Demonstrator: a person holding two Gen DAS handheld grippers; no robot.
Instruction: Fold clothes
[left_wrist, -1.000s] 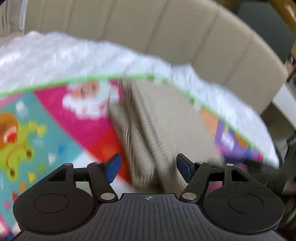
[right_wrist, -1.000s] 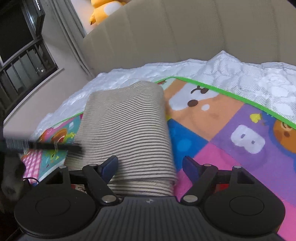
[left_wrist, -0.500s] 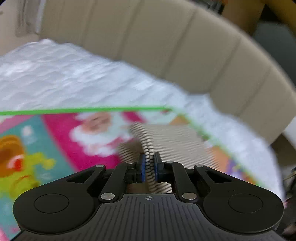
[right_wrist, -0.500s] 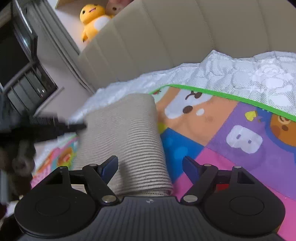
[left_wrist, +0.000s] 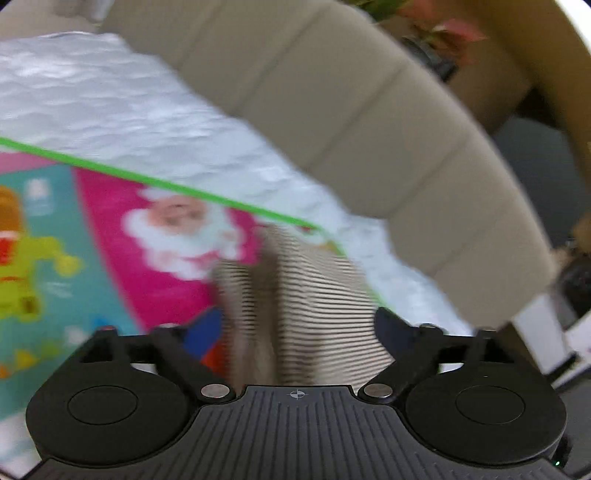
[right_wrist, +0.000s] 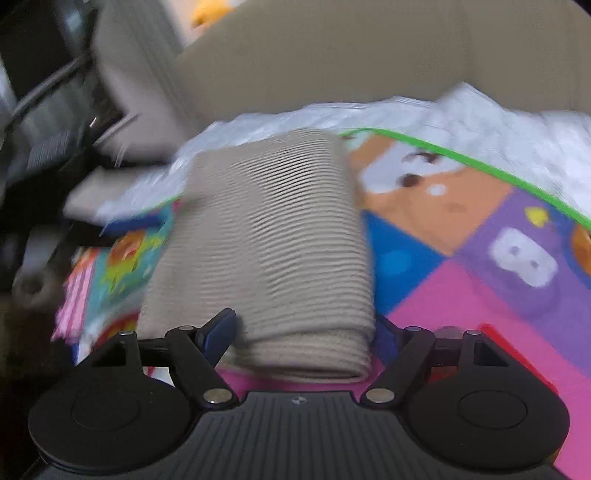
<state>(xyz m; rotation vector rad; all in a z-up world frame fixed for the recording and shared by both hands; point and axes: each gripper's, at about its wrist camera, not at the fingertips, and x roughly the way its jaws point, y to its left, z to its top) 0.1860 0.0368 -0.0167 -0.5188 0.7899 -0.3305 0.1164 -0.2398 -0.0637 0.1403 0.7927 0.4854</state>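
Note:
A folded beige garment with thin dark stripes (left_wrist: 314, 295) lies on a colourful play mat (left_wrist: 110, 229) on the bed. My left gripper (left_wrist: 299, 328) is over its near end, jaws opening wide. The cloth lies between the fingers and the pads are clear of it. In the right wrist view the same folded garment (right_wrist: 273, 240) stretches away from me, its rolled near edge between the fingers of my right gripper (right_wrist: 301, 334). That gripper is open and does not squeeze the cloth. Both views are blurred by motion.
The mat (right_wrist: 461, 295) has a green border and lies on a white quilted cover (left_wrist: 110, 103). A beige padded headboard (left_wrist: 332, 129) curves behind the bed. At the left of the right wrist view the bed ends at dark rails (right_wrist: 37, 147).
Half a second ago the left gripper was shut on a fold of the garment; now it stands wide open over it. The right gripper has shifted closer over the garment's near edge.

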